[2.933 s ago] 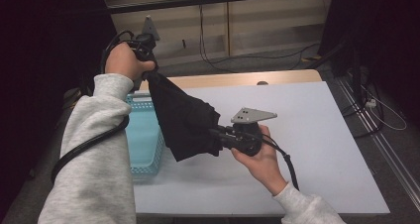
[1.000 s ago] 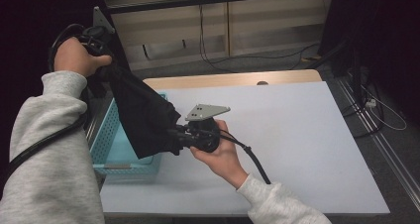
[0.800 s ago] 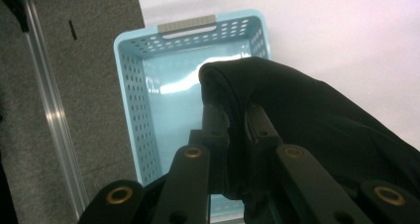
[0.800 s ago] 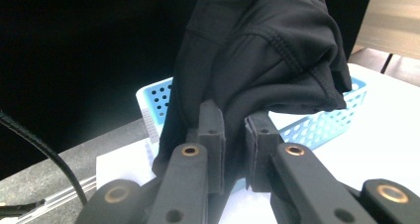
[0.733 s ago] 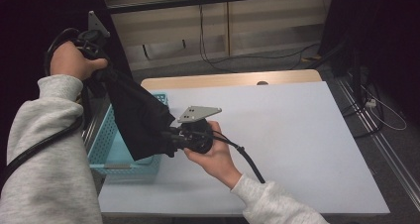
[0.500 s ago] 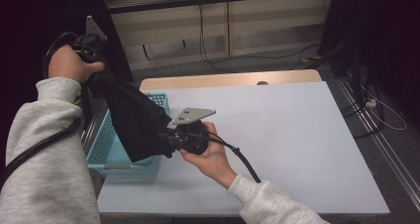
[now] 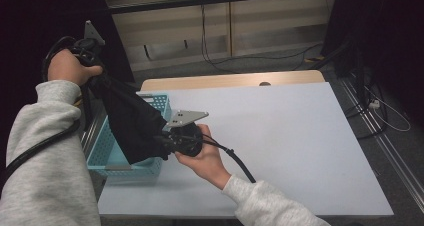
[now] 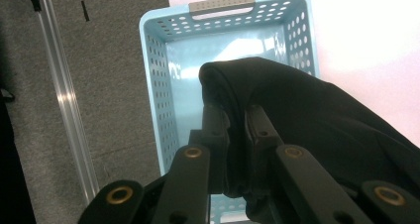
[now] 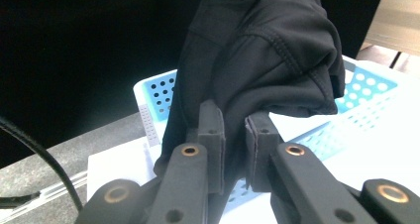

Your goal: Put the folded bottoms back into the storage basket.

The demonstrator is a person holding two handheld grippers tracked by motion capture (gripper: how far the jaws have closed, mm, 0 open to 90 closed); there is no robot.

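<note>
Fingers of the left gripper are clamped on one edge of the black garment; those of the right gripper are clamped on another edge, seen up close in the right gripper view as pads pinching folded cloth.

Garment is held stretched between the two grippers at left of centre in the high view, hanging over the light-blue basket, with its lower part already dipping inside the rim. In the left gripper view the basket is seen directly below the cloth, its floor bare.

Step judged: garment being placed into the basket. Next move calls for both grippers to be lowered together until the cloth is bundled inside the walls, then both grips released.

Around: white desk bare at right; right gripper cable trails across the desk at centre. Basket sits at the desk's left edge, close to the metal rail on the floor.

In the way: the near basket wall could catch the cloth; a trailing hem may be left draped over the rim.
</note>
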